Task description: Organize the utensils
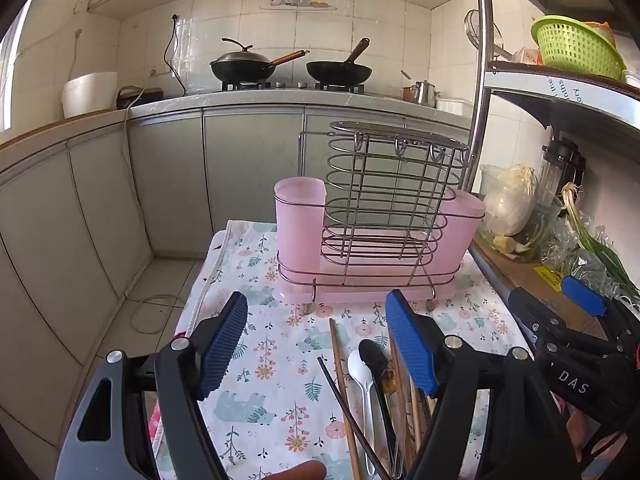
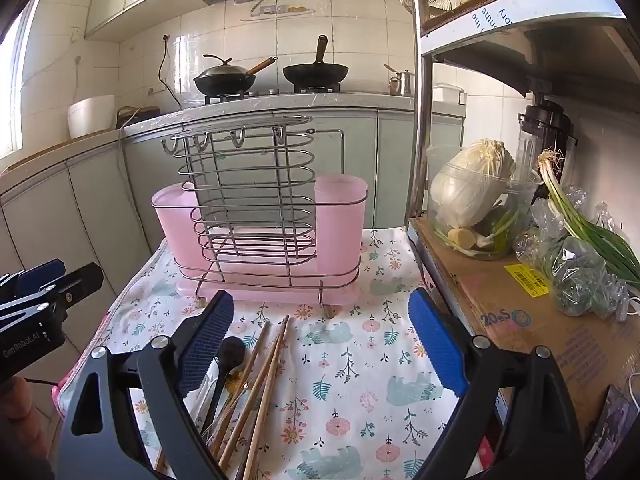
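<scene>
A pink plastic utensil holder with a wire rack [image 1: 376, 236] stands at the far side of the floral cloth [image 1: 272, 380]; it also shows in the right wrist view [image 2: 260, 232]. Loose utensils lie on the cloth near me: wooden chopsticks [image 1: 340, 376], a white spoon [image 1: 358, 368] and a black spoon [image 1: 372, 356]. The right wrist view shows the chopsticks [image 2: 264, 372] and black spoon [image 2: 231, 354]. My left gripper [image 1: 320, 344] is open and empty above the utensils. My right gripper [image 2: 324, 340] is open and empty, the utensils by its left finger.
A metal shelf post [image 2: 420, 120] stands at the right of the table. The cardboard shelf [image 2: 520, 312] holds a cabbage in a clear tub [image 2: 472, 196] and green onions [image 2: 588, 232]. The counter with two woks [image 1: 288, 68] lies beyond. The table's left edge drops to the floor [image 1: 140, 320].
</scene>
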